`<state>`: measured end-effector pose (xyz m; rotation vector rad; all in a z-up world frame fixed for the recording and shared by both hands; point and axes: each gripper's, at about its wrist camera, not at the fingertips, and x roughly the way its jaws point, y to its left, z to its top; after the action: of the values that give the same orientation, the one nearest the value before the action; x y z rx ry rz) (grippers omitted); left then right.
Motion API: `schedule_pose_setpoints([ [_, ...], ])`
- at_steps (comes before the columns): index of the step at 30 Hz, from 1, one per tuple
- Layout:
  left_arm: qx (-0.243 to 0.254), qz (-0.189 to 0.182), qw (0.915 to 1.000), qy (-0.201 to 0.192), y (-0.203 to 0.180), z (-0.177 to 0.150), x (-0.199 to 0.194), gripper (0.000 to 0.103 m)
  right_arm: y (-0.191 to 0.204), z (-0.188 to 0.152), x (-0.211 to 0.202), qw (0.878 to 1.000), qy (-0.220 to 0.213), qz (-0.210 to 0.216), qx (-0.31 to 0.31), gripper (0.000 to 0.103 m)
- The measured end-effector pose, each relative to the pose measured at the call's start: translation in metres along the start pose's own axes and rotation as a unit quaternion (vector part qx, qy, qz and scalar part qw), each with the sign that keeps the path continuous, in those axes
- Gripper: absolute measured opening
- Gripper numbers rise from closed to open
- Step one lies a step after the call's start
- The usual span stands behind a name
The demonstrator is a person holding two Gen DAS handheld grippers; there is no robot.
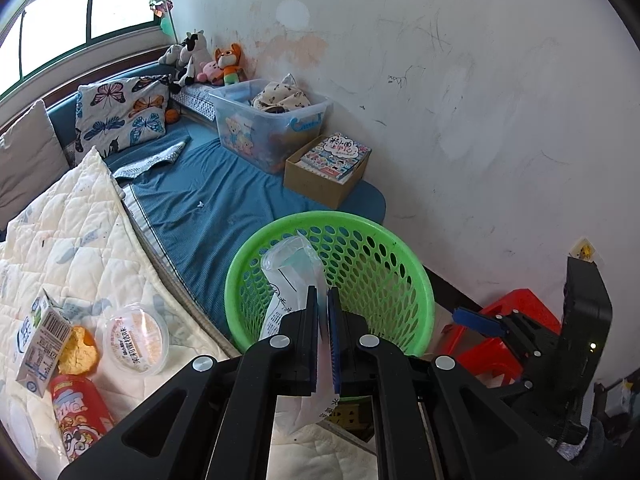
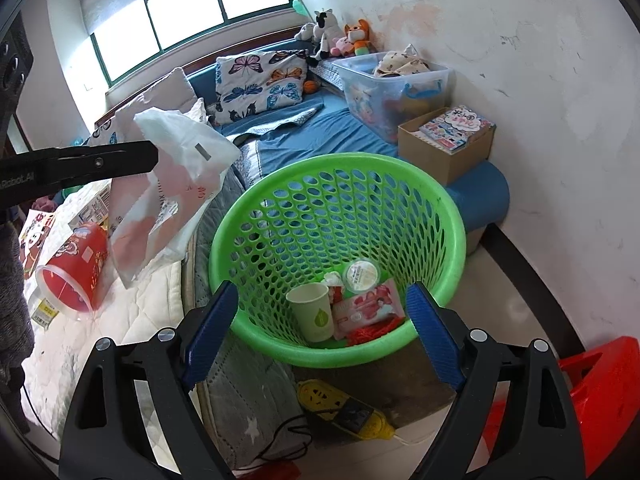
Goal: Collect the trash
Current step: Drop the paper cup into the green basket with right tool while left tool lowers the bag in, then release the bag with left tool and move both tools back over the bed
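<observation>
Left gripper (image 1: 323,300) is clenched on a crumpled plastic bag (image 1: 288,276), carrying it from the bed (image 2: 152,320) toward the green basket (image 2: 448,216), presumably to drop it in. On the quilt wait a milk carton (image 1: 38,340), orange peel (image 1: 78,352), jelly cup (image 1: 136,338) and red can (image 1: 80,416). Right gripper (image 2: 320,332) hangs released above the basket, nothing between its fingers.
</observation>
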<state>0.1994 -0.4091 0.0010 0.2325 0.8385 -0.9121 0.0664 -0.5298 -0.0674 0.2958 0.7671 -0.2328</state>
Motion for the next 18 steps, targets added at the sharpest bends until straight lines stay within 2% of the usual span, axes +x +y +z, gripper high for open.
schedule_pose_setpoints([
  [9,-0.019,-0.017,0.9997,0.006,0.0037,-0.0004,0.0077,0.006,-0.0033,-0.0032,0.0010,1.000,0.002,0.006,0.007,0.086],
  [13,-0.021,-0.017,0.9996,0.002,0.0027,-0.0027,0.0075,0.024,-0.0015,-0.0047,0.0007,1.000,0.003,0.007,0.006,0.086],
  [15,-0.020,-0.018,0.9996,0.002,0.0021,-0.0043,0.0065,0.026,-0.0009,-0.0052,0.0000,1.000,0.003,0.008,0.007,0.086],
  [18,-0.017,-0.016,0.9997,0.000,0.0011,-0.0067,0.0028,0.035,-0.0002,-0.0062,-0.0015,1.000,0.002,0.009,0.007,0.086],
])
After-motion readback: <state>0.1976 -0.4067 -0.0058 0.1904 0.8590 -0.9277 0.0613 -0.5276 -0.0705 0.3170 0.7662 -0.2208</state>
